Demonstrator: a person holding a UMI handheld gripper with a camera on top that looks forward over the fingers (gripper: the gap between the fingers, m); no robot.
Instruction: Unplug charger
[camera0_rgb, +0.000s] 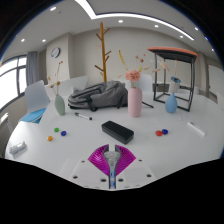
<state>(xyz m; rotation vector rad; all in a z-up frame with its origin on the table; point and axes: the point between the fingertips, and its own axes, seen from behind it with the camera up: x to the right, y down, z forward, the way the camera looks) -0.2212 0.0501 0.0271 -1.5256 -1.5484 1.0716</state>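
Observation:
A black oblong block (118, 130), which looks like a power strip or charger, lies flat on the white table (150, 150) just ahead of my fingers and slightly to the right. I cannot make out a plug or cable on it. My gripper (112, 152) hovers low over the table's near part, a short way back from the block. Its purple pads (101, 160) are pressed together with nothing between them.
Beyond the block stand a pink vase (134, 101), a grey bag (97, 96) and a blue vase (171, 102). Small coloured pieces lie to the left (63, 130) and right (163, 131). A white cable (188, 126) lies at the far right. A wooden coat stand (103, 50) rises behind.

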